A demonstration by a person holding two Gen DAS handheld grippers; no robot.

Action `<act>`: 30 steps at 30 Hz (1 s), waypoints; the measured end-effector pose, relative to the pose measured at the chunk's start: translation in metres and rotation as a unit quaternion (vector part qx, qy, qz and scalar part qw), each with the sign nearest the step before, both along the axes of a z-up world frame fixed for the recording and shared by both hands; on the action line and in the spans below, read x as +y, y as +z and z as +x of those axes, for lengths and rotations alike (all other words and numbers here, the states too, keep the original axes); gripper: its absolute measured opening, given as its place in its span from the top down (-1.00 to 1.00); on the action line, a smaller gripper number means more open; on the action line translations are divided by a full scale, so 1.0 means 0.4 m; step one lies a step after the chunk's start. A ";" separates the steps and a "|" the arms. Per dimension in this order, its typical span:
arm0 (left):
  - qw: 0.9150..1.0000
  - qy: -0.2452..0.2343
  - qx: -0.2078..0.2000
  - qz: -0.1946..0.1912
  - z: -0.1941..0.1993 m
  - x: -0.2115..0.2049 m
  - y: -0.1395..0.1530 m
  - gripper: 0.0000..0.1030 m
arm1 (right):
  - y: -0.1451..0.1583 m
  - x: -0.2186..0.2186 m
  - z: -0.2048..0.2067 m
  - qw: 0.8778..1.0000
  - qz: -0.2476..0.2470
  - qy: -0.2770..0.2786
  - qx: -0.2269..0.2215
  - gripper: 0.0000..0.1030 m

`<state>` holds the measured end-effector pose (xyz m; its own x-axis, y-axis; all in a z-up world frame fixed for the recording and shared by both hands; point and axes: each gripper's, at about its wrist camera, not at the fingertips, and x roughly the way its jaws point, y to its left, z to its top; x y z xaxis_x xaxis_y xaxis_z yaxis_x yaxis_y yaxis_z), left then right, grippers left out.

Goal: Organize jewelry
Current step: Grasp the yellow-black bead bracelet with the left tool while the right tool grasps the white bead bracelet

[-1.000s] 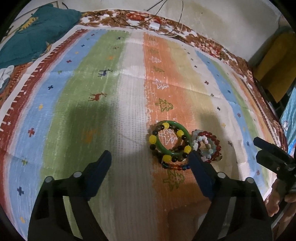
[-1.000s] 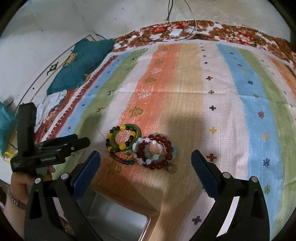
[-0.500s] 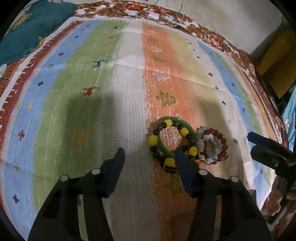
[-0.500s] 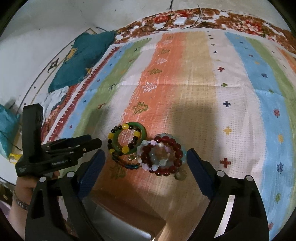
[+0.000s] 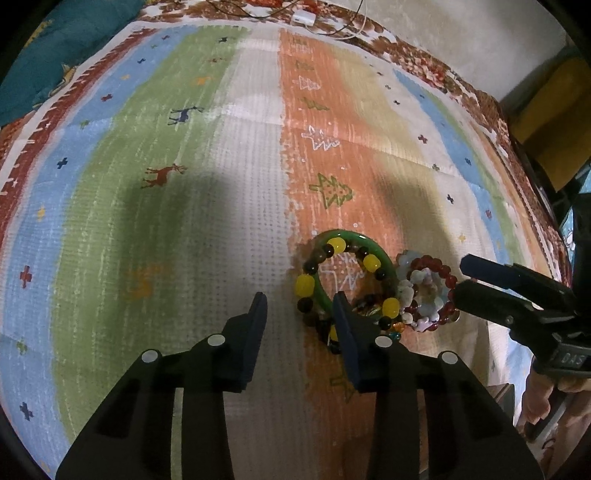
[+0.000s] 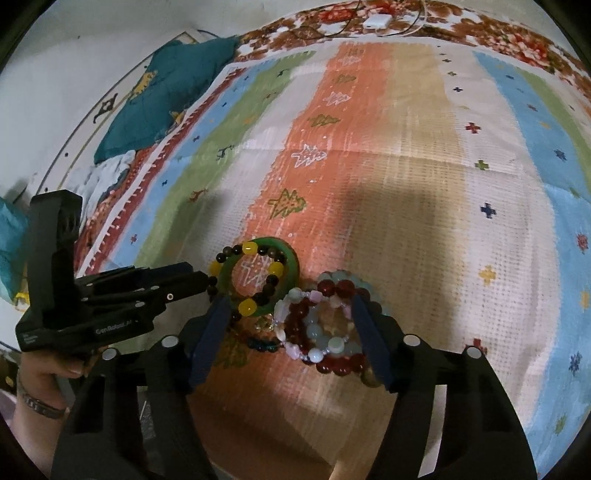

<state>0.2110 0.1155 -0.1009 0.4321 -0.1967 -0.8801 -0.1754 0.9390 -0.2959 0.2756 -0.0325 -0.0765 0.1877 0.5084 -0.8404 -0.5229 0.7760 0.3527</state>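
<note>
Left gripper point(image 5: 297, 308) was angled down at the striped blanket point(image 5: 221, 184), jaws closing, gap narrow, nothing clamped: only bare white weave showed between the fingers, and its right finger sat in front of the near-left edge of the jewelry pile. Whether that finger touched the beads, couldn't tell. Right gripper point(image 6: 291, 325) was also pointed down, jaws closing but wider; the red and pale bead bracelets point(image 6: 325, 325) lay between its fingers, right finger overlapping the far-right side of that stack and left finger at the lower left of the green bangle point(image 6: 291, 264). Pads pressing or just in front, couldn't confirm, so no firm grip seen on either side. Pile layout: green bangle flat on the orange stripe, with a yellow-and-dark bead bracelet point(image 5: 340, 258) lying on and inside it; the red and pale bracelets touched it on the right, and a small dark-blue bead strand point(image 6: 264, 345) lay at the near edge between the two groups. Crowding: in the right wrist view the left gripper's tips came in from the left and reached the bangle's left rim, so both tools were working the same small cluster; in the left wrist view the right gripper's fingers sat just right of the red beads. A hand point(image 6: 44, 384) with a bracelet on the wrist held the left gripper. Farther out: teal cushion point(image 6: 166, 96) at the blanket's far left, white plug block with cables point(image 6: 376, 20) on the floral border by the wall.
</note>
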 end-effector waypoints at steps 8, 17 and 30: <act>1.000 -0.004 0.009 0.004 0.018 0.000 -0.015 0.41 | -0.030 0.029 0.019 1.000 -0.011 0.019 0.008 0.02; 1.000 -0.006 0.014 0.001 0.027 0.003 -0.027 0.42 | -0.047 0.035 0.030 0.999 -0.018 0.041 0.013 0.19; 1.000 -0.009 0.013 -0.006 0.020 0.007 -0.027 0.42 | -0.045 0.057 0.034 0.993 -0.033 0.111 -0.004 0.19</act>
<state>0.2190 0.1183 -0.1117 0.4060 -0.2148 -0.8883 -0.1664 0.9384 -0.3029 0.2893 -0.0096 -0.0947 0.0849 0.4819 -0.8721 -0.6860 0.6630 0.2996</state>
